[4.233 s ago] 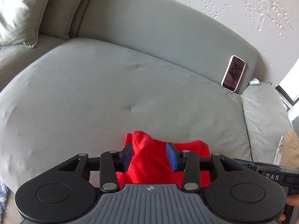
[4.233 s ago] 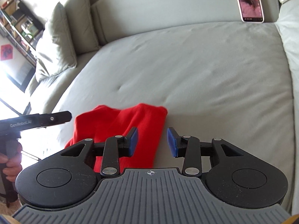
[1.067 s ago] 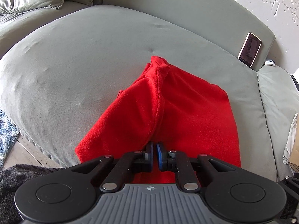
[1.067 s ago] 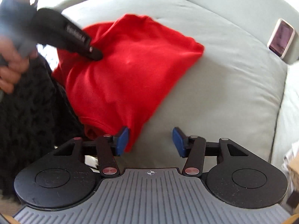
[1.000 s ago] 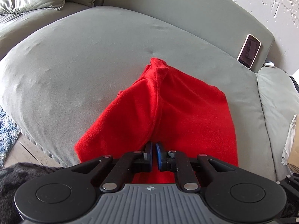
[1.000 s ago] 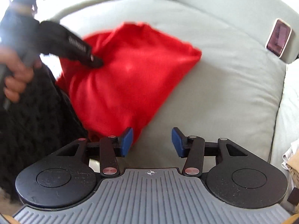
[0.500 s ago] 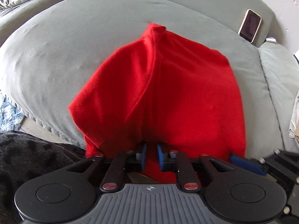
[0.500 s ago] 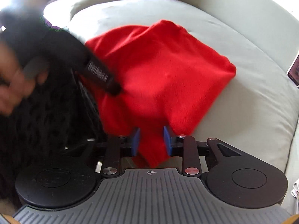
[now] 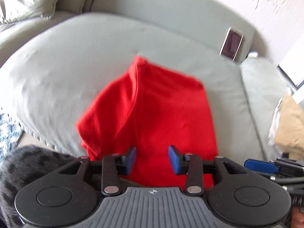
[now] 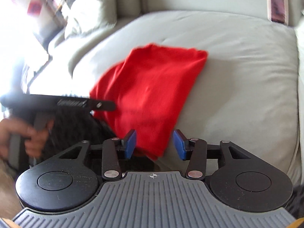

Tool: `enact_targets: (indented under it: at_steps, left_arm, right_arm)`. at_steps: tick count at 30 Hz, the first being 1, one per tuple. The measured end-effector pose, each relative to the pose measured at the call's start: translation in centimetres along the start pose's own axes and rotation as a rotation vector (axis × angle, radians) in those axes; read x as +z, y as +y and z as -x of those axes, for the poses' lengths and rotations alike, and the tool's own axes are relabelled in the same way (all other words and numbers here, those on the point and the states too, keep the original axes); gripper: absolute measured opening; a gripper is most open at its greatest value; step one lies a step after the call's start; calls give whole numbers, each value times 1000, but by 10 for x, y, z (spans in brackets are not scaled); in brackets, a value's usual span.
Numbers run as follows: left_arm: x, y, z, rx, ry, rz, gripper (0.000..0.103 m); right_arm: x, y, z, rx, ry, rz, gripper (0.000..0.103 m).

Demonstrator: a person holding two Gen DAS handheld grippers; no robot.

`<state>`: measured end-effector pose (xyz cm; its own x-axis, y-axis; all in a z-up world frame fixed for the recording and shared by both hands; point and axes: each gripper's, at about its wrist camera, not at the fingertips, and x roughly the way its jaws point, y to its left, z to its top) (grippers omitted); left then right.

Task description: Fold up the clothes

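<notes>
A red garment (image 9: 152,110) lies on the grey sofa cushion (image 9: 66,72), its near edge hanging over the cushion's front. It also shows in the right wrist view (image 10: 150,95). My left gripper (image 9: 152,158) is open, its blue pads apart over the garment's near edge. My right gripper (image 10: 154,145) is open too, with the garment's near right corner between its pads but not pinched. The left gripper's body shows in the right wrist view (image 10: 76,102), held by a hand.
A phone (image 9: 231,44) leans on the sofa backrest at the far right; it also shows in the right wrist view (image 10: 277,3). A pillow (image 9: 24,1) lies at the far left. A tan and white heap (image 9: 288,125) sits on the right cushion. A black fuzzy sleeve (image 9: 28,163) is at lower left.
Both grippers have opened and let go of the red garment, which has dropped back onto the cushion. Both views are blurred by motion and have tilted up toward the backrest.
</notes>
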<state>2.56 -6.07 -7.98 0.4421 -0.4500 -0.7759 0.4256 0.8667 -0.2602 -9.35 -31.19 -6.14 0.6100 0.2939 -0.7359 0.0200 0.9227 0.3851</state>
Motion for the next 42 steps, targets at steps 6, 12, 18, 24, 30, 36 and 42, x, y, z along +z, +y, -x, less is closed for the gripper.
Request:
enact_targets:
  at_steps: [6, 12, 18, 24, 30, 36, 42]
  left_arm:
    - [22, 6, 14, 93, -140, 8, 71]
    - [43, 34, 8, 66, -137, 49, 77]
    - [63, 51, -25, 43, -51, 45, 81]
    - [66, 59, -58, -66, 55, 33, 81]
    - [54, 52, -79, -147, 146, -46, 88]
    - [52, 29, -96, -72, 198, -191, 96]
    - [48, 4, -88, 37, 174, -224, 73]
  right_arm:
    - [15, -23, 6, -4, -56, -184, 60]
    - [21, -34, -1, -9, -71, -230, 61]
    - [36, -60, -30, 25, -61, -377, 61]
    - [50, -84, -71, 45, -35, -506, 61]
    - [63, -108, -109, 101, -42, -607, 61]
    - [77, -109, -137, 122, -62, -607, 61]
    - [87, -88, -149, 35, -68, -472, 61]
